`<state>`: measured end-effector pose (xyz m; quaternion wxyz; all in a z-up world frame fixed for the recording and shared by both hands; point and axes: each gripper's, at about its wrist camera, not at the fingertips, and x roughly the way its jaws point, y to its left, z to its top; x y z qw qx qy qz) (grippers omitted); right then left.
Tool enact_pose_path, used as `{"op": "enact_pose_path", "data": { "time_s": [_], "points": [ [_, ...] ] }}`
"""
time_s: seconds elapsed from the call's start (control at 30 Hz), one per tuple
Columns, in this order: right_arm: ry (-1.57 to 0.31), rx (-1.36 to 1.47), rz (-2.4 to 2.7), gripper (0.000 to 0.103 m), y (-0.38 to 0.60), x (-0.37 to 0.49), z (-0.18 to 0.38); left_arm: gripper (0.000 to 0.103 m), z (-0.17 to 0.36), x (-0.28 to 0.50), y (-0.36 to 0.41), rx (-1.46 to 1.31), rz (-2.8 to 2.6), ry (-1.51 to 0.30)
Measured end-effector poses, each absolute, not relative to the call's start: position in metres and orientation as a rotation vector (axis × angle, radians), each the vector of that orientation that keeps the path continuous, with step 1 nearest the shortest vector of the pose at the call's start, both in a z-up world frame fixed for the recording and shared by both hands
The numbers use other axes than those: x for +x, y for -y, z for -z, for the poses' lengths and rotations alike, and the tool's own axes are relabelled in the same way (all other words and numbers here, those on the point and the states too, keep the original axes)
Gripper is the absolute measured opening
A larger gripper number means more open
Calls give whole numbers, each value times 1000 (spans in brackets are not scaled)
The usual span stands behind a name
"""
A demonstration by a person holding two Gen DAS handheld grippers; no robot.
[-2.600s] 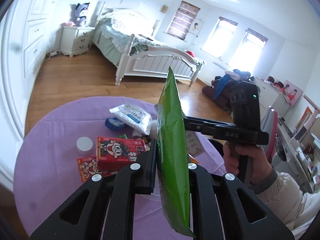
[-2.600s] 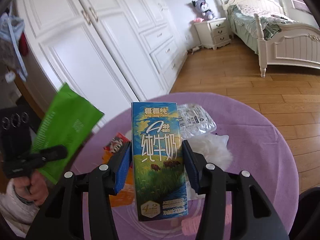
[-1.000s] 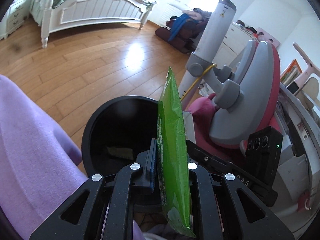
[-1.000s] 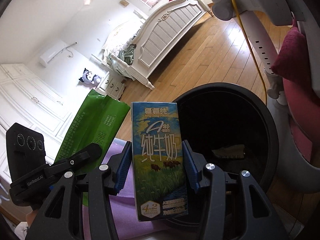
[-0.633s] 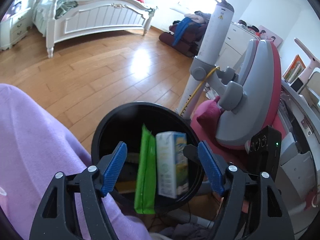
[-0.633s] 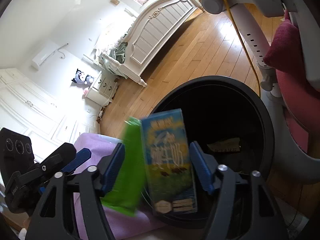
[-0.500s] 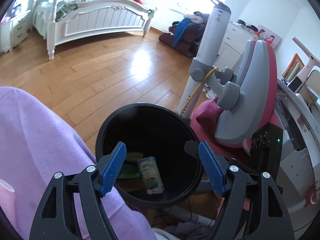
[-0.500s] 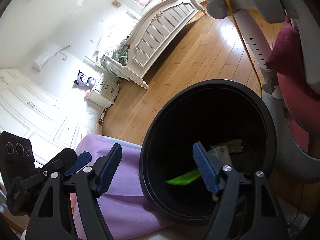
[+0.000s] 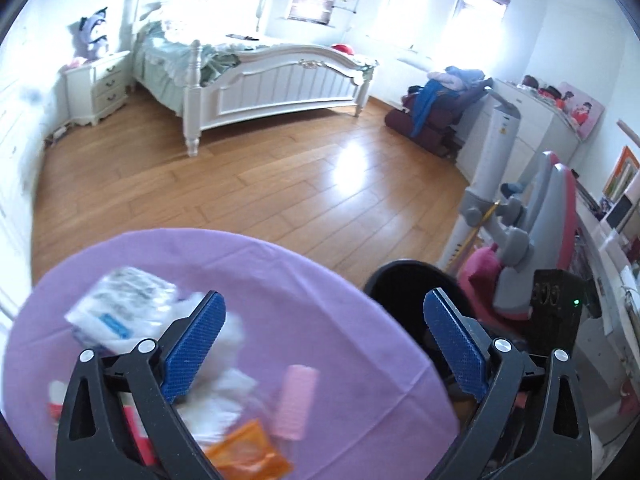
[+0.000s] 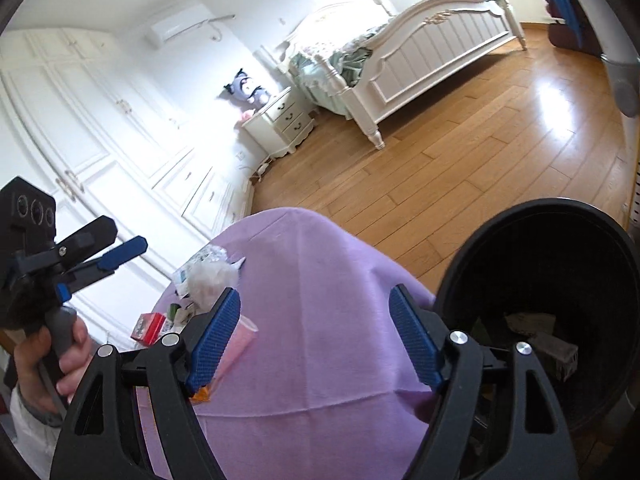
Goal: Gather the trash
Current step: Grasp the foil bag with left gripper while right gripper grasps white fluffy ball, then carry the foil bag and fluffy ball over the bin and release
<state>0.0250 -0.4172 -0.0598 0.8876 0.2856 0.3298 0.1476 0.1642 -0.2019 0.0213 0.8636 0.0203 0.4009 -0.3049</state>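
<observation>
The green packet and the milk carton are no longer sitting in the tools: both were dropped a moment ago into the black bin [image 10: 536, 264], where a boxy shape, probably the carton [image 10: 554, 350], is lying at the bottom; the packet cannot be made out in the dark. The left tool [image 9: 320, 344] and the right tool [image 10: 314, 336] are both gaping wide and carrying nothing, and both are swinging back from the bin toward the purple counter [image 9: 304, 280]. That round is done, I judge, and another is starting. Waiting on the counter are a clear plastic wrapper [image 9: 120, 308], crumpled white tissue [image 9: 224, 392], a pink roll [image 9: 296, 400], an orange sachet [image 9: 248, 456] and a red box [image 10: 148, 328], blurred by the motion.
</observation>
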Motion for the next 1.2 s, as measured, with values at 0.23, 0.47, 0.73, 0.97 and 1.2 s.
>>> {"op": "enact_pose_path", "data": {
  "time_s": [0.23, 0.47, 0.73, 0.97, 1.2],
  "points": [
    [-792, 456, -474, 76, 342, 75, 48, 98, 10, 254, 116, 162, 520, -1064],
    [-895, 360, -523, 76, 293, 118, 50, 98, 53, 294, 104, 269, 582, -1133],
    [-988, 228, -534, 70, 259, 148, 60, 76, 60, 297, 105, 284, 636, -1121],
    [-995, 201, -518, 40, 257, 148, 62, 45, 58, 290, 106, 237, 628, -1104],
    [-784, 336, -477, 38, 301, 99, 26, 33, 29, 268, 88, 124, 622, -995]
  ]
}}
